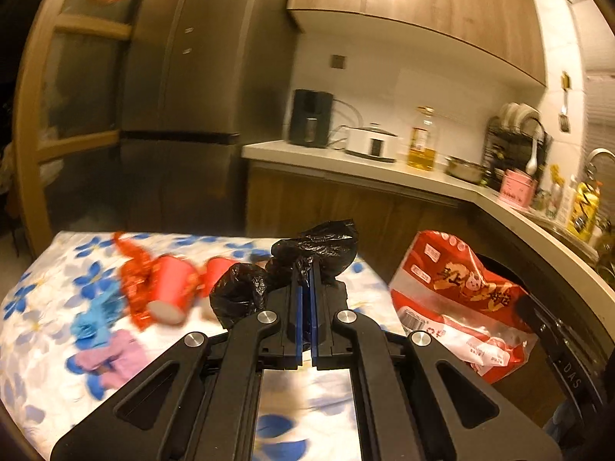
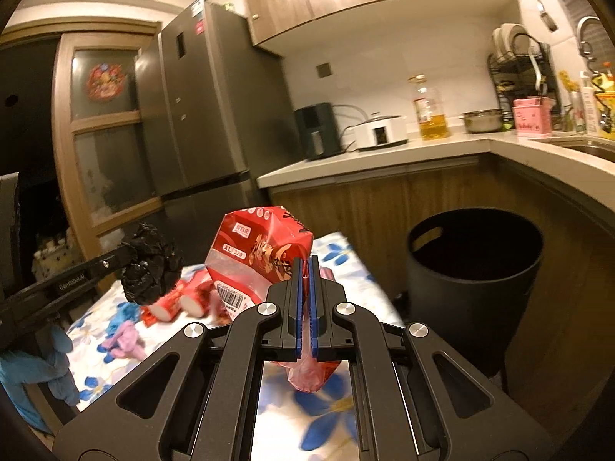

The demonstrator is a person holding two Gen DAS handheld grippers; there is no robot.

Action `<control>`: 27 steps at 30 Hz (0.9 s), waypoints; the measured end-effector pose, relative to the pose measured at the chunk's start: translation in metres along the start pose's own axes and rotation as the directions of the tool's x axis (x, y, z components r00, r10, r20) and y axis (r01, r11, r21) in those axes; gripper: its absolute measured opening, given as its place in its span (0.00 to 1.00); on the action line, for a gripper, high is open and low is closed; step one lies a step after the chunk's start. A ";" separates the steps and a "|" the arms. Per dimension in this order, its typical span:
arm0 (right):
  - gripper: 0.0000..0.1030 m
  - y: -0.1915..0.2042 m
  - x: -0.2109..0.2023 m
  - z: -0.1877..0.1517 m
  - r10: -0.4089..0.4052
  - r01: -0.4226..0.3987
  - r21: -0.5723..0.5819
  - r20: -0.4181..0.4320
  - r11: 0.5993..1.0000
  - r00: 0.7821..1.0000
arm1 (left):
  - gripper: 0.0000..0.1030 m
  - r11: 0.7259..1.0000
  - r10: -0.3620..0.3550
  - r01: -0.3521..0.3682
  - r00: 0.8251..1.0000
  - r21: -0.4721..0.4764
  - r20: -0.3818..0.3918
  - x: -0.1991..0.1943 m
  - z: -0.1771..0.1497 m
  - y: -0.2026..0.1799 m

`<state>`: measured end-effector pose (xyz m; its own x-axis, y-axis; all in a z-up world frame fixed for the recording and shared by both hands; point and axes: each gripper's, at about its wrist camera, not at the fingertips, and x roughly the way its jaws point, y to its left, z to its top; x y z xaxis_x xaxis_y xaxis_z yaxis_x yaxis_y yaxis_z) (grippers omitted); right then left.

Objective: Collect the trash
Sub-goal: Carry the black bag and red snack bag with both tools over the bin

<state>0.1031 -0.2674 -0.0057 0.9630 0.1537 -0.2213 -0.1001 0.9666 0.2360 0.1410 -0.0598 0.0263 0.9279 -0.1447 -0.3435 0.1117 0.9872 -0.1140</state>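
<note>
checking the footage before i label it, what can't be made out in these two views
- Inside of the black bin: right wrist view, too dark to show any contents; in the left wrist view the red package covers most of it.
- Red cups, blue and pink scraps on the floral table: motion blur, details unreadable.
- What the black bag holds: opaque plastic.
- Small print on the package: too small and crumpled.

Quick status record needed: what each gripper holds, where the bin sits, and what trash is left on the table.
left gripper: shut on black plastic bag
right gripper: shut on red plastic package
bin: black, open top, on the floor right of the table, below the counter
table: floral cloth
left on table: two red paper cups, red wrapper, blue scrap, pink scrap
</note>
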 end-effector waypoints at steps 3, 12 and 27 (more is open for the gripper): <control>0.02 -0.020 -0.006 0.010 -0.050 0.050 0.003 0.034 0.999 0.998 | 0.02 0.998 -0.047 0.047 0.999 0.037 -0.002 0.011 0.002 -0.031; 0.02 -0.077 -0.014 0.036 -0.198 0.193 0.052 0.125 0.980 0.972 | 0.02 0.976 -0.190 0.190 0.982 0.108 -0.008 0.041 0.018 -0.112; 0.02 -0.140 0.010 0.058 -0.380 0.374 0.067 0.138 0.925 0.915 | 0.02 0.931 -0.340 0.336 0.941 0.143 0.000 0.100 0.031 -0.210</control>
<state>0.1408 -0.4130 0.0137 0.9533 -0.2553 -0.1614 0.2848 0.9378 0.1987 0.2214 -0.2799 0.0445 0.8348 -0.4714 -0.2846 0.4668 0.8800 -0.0883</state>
